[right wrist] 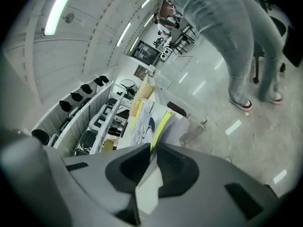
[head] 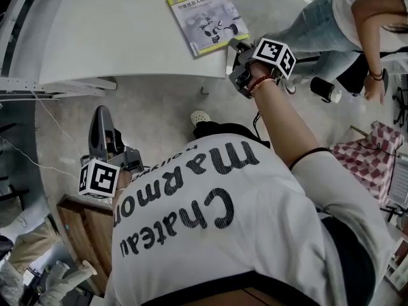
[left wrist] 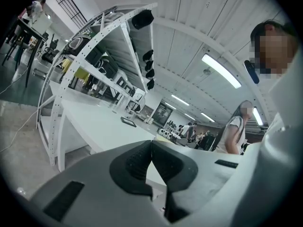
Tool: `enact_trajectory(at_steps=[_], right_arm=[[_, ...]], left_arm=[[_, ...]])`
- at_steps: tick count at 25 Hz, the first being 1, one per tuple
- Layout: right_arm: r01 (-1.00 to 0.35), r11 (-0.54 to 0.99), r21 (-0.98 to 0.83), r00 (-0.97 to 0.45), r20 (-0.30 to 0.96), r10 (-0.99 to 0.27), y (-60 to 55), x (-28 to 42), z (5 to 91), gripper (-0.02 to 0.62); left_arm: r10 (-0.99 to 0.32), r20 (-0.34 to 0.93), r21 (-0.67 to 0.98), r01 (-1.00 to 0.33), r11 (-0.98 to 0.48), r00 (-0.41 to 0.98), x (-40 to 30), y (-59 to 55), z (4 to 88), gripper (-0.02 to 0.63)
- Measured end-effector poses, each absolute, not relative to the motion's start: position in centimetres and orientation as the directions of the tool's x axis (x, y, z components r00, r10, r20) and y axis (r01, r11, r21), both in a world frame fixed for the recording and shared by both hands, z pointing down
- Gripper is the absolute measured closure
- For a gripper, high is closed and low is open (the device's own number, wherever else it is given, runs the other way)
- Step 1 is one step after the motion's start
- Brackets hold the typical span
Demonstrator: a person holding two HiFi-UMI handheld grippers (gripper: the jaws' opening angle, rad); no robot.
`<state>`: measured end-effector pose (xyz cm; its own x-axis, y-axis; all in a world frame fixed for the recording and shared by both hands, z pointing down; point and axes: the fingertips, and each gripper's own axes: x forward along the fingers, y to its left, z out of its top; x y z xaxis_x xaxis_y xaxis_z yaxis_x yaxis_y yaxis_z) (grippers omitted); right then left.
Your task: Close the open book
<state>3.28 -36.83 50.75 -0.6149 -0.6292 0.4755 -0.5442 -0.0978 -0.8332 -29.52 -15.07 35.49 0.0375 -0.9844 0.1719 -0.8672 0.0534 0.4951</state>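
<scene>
The yellow-edged paperback book with a grey illustrated cover (head: 205,16) lies flat and closed, cover up, near the front edge of the white bench (head: 108,37). The right gripper (head: 234,48) sits at the book's near right corner, its black fingers clenched together; in the right gripper view the book (right wrist: 147,119) begins just past their tips (whether they touch it cannot be told). The left gripper (head: 102,115) hangs low beside the person's white printed T-shirt (head: 242,222), well apart from the bench, its fingers (left wrist: 137,162) also clenched with nothing between them. A second person in pale jeans (head: 319,19) is near the bench's right end.
</scene>
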Motion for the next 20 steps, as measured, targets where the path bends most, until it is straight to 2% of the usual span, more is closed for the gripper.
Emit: enact_trajectory(at_steps=[20], right_arm=[[-0.552, -0.126, -0.824, -0.587, 0.491, -0.644, -36.9, 5.2, 50.9, 0.554]], left_arm=[[-0.985, 0.169, 0.486, -0.872, 0.054, 0.033, -29.2, -14.9, 35.2, 0.581]])
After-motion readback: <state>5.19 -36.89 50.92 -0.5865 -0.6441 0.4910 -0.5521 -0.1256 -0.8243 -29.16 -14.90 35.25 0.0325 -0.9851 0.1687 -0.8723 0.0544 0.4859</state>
